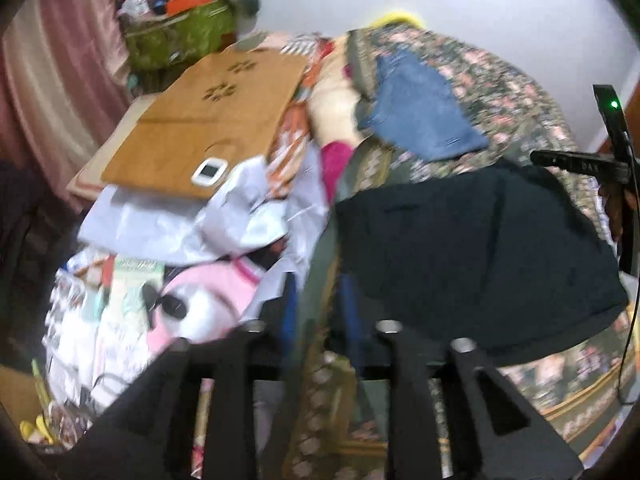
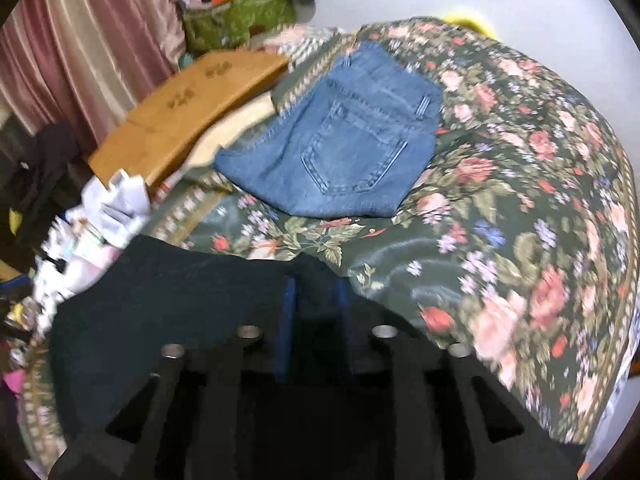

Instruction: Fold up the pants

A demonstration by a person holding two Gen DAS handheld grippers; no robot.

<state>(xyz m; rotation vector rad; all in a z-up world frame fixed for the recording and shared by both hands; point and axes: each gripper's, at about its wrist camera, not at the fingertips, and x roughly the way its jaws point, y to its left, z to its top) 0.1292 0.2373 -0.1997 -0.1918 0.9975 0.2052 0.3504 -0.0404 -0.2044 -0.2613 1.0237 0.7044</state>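
Right wrist: smooth dark pants (image 2: 192,300), folded.

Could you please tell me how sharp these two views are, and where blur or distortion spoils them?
Left wrist view: motion-smeared throughout, the dark navy pants showing almost no texture. Right wrist view: sharper centrally, stitching legible on the folded blue denim jeans, but the floral bedspread smears towards the right edge. Both bend strongly at the fisheye rim.
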